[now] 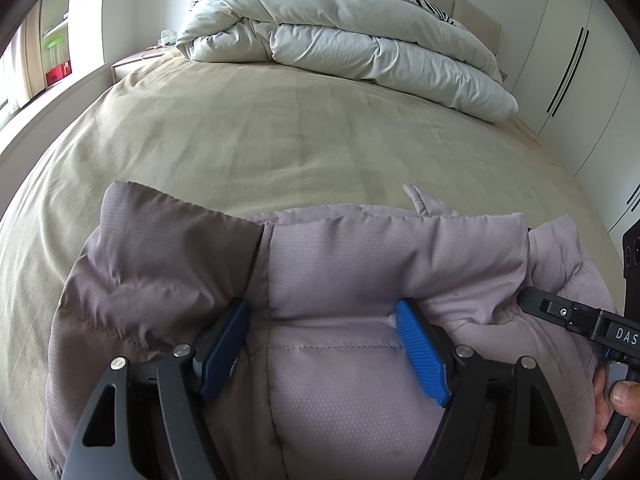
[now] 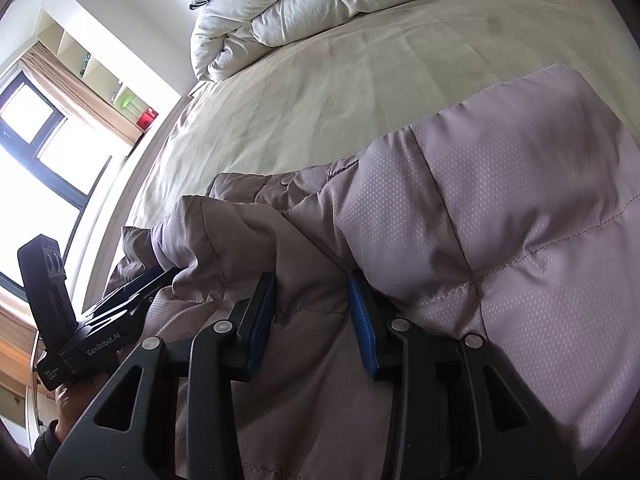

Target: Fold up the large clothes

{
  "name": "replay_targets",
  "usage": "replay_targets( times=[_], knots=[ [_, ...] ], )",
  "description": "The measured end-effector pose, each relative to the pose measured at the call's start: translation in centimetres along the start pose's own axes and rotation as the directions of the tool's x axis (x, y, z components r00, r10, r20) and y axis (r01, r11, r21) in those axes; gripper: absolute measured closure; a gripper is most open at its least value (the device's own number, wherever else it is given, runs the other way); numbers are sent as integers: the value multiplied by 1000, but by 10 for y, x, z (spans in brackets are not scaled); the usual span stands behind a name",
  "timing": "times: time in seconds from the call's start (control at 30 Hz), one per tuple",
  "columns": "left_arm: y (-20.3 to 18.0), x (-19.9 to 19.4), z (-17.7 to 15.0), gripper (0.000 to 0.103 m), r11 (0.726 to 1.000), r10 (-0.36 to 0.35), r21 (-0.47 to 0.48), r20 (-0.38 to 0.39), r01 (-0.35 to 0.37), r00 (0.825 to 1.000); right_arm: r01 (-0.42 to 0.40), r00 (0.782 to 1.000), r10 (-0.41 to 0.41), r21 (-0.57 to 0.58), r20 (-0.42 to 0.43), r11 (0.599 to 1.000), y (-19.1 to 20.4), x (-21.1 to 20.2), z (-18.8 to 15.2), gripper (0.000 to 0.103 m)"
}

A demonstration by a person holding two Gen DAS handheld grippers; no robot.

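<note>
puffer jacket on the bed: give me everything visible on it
The puffer jacket is mauve-grey, quilted in stitched panels, with a fine dotted weave that looks like padded synthetic. It lies bunched and partly folded on the tan bedsheet, one flap doubled over on the left. A snap button shows near an edge. The left gripper has its jaws around a thick bulge of padding; the right gripper pinches a narrower fold. The lower part is out of view.
</note>
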State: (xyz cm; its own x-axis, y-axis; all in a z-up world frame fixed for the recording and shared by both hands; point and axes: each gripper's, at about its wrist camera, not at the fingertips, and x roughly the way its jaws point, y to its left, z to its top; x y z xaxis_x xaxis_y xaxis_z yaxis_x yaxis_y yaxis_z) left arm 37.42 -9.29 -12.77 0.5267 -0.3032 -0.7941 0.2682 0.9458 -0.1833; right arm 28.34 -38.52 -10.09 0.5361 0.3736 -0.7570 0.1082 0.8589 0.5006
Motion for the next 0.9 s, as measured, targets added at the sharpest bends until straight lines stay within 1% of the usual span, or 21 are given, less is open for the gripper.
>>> replay_targets(
  times=[0.03,0.13,0.17,0.27,0.33,0.37,0.4,0.43,0.47,0.5,0.57,0.67,0.7,0.77,0.83,0.9],
  knots=[
    [0,-2,1,24,1000,-2,-4,-7,2,1000,7,1000,-7,-7,2,1000,3,-6,-1,65],
    [2,-21,-2,24,1000,5,-31,-7,-5,1000,23,999,-22,-32,32,999,18,-33,-8,52],
    [2,-32,-5,24,999,5,-38,1,-5,1000,19,999,-16,-47,49,999,23,-45,-11,49],
    [1,-70,-16,24,999,-19,-36,24,20,1000,-24,996,31,-91,80,996,34,-80,-22,49],
    [1,-95,-26,22,1000,-1,-30,53,2,999,-36,995,46,-110,85,993,40,-99,-31,49],
    [0,-102,-32,20,1000,12,-22,56,-11,998,-26,996,37,-128,83,991,43,-104,-37,49],
    [-1,-104,-38,18,1000,27,-7,43,-26,999,4,997,7,-154,74,988,47,-105,-44,49],
    [-2,-99,-44,17,999,42,11,17,-42,999,52,998,-43,-184,52,982,52,-101,-51,49],
    [-1,-93,-49,17,999,45,22,1,-45,999,101,995,-98,-215,29,971,54,-94,-58,49],
    [1,-89,-53,14,999,45,24,5,-46,999,138,990,-138,-243,18,960,55,-87,-65,48],
    [3,-83,-55,9,998,58,33,8,-58,998,197,980,-196,-299,32,934,59,-76,-78,49],
    [2,-72,-56,5,995,88,55,-5,-87,996,295,954,-293,-364,62,883,70,-65,-87,49],
    [3,-69,-57,2,995,89,55,-3,-89,996,317,947,-315,-368,68,874,73,-62,-89,48],
    [8,-62,-59,0,996,77,43,-2,-77,997,337,940,-334,-375,76,864,73,-56,-89,48],
    [10,-58,-61,0,997,70,40,7,-71,997,335,941,-328,-364,81,869,70,-53,-91,48],
    [9,-55,-63,0,996,76,45,14,-77,997,340,940,-328,-368,97,865,69,-47,-92,48]
  ],
)
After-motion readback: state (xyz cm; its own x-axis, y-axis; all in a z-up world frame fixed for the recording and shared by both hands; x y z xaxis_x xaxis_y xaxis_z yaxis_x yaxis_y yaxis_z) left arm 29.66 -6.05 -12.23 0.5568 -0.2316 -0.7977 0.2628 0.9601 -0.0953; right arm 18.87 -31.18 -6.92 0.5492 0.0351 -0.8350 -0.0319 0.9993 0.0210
